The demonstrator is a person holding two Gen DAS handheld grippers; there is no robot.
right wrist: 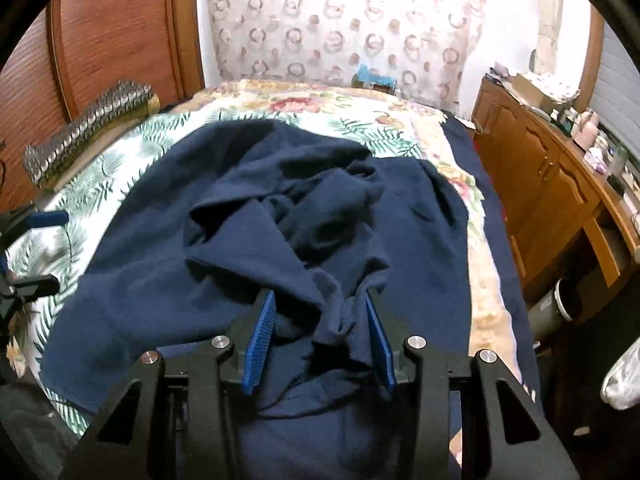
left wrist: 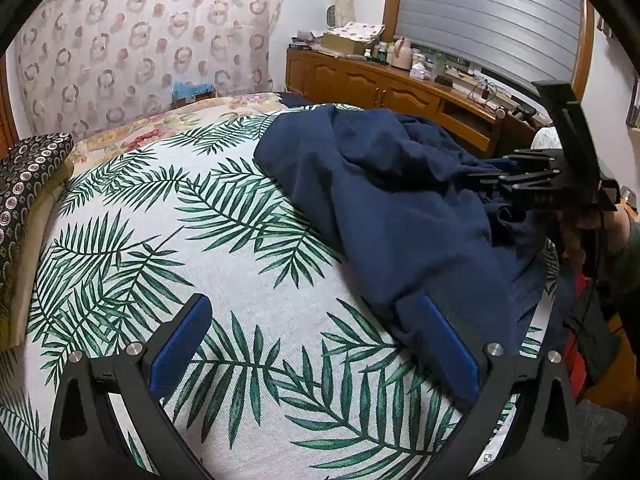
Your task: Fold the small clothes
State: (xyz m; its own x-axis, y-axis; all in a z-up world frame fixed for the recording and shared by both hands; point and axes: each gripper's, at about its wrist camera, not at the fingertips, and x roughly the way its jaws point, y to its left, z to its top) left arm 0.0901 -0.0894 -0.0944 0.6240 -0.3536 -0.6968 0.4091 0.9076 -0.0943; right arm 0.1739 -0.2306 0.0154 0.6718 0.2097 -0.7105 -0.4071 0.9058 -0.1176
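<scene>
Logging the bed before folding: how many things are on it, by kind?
Navy garment: 1
Palm-leaf sheet: 1
Floral blanket: 1
Dark patterned cushion: 1
Total: 4

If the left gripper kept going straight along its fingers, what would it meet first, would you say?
Probably the leaf-print cover: the open left gripper points down at bare cloth between its pads. The navy garment touches only its right finger. Depth is hard to judge.
</scene>
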